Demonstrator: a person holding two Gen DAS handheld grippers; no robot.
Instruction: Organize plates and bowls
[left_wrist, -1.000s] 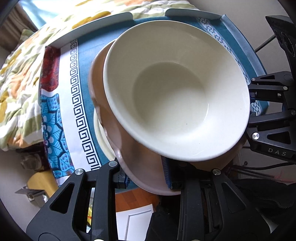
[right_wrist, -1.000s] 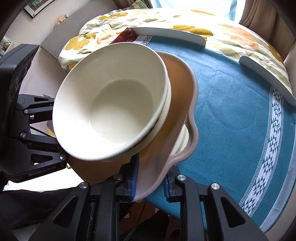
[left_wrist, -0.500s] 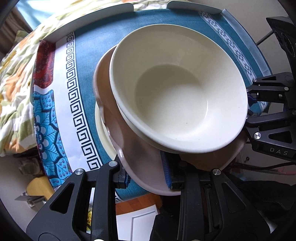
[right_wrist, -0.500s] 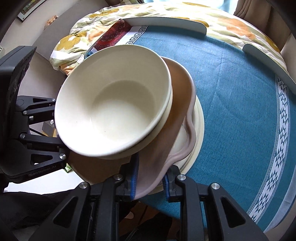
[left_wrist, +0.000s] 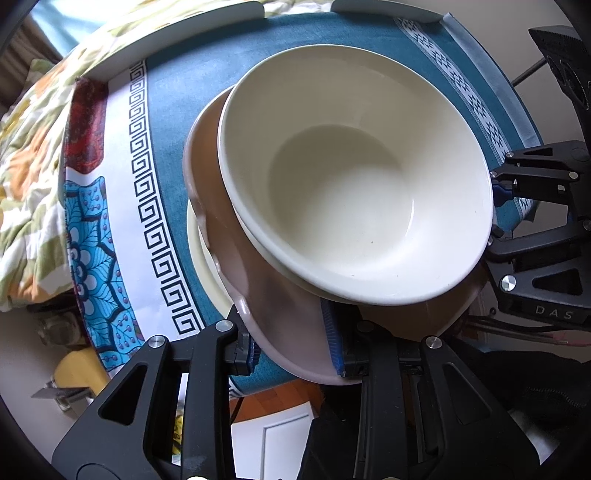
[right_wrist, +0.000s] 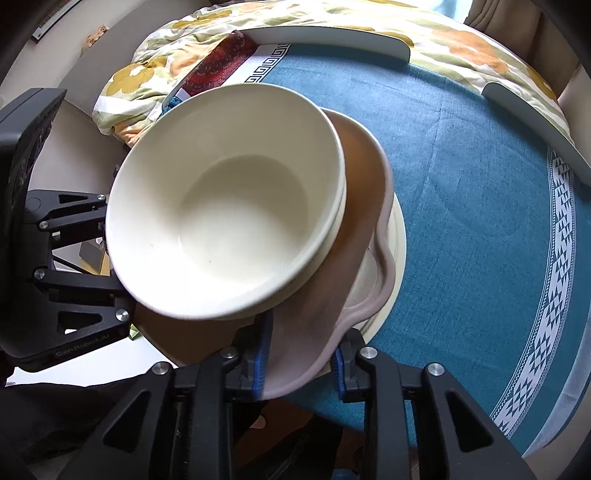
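Observation:
A cream bowl (left_wrist: 354, 177) (right_wrist: 229, 206) sits nested in another cream bowl, whose rim (right_wrist: 341, 212) shows just under it, on a pinkish-brown wavy-rimmed plate (left_wrist: 258, 291) (right_wrist: 321, 306). My left gripper (left_wrist: 295, 354) is shut on the plate's near rim. My right gripper (right_wrist: 301, 362) is shut on the rim from the opposite side. The plate is tilted just above a cream plate (left_wrist: 205, 269) (right_wrist: 397, 258) that lies on the blue tablecloth (right_wrist: 480, 206).
The round table has a blue cloth (left_wrist: 173, 122) with a white key-pattern border (left_wrist: 147, 206) and grey edge guards (right_wrist: 332, 37). A floral quilt (left_wrist: 26, 147) lies beyond the table. The floor shows below the near edge.
Both grippers have lowered the pink plate with the bowls toward the cream plate on the table. The stack has tilted flatter and the table looks closer.

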